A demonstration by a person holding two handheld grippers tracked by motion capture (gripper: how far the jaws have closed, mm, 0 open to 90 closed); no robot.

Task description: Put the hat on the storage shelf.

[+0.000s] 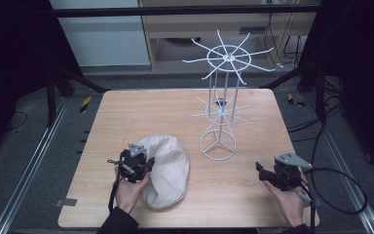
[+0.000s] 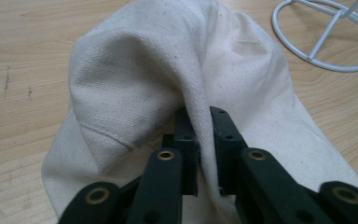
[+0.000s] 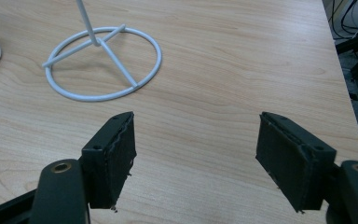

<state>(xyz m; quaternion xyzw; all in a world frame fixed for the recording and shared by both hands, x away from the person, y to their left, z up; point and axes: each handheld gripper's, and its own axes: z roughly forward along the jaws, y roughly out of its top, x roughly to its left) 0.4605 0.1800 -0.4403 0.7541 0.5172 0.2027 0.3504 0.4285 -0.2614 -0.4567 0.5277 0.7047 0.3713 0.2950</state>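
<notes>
Near the left front of the table [image 1: 126, 112], the left gripper [image 2: 204, 140] has its jaws pinched tight on a raised fold of the cream cloth cap [image 2: 168, 79], probably to lift it by that ridge. At the near right, the right gripper [image 3: 196, 154] hovers with jaws wide apart and empty. Farther off stands the white wire rack [image 1: 219, 112], seemingly where the cap will hang.
</notes>
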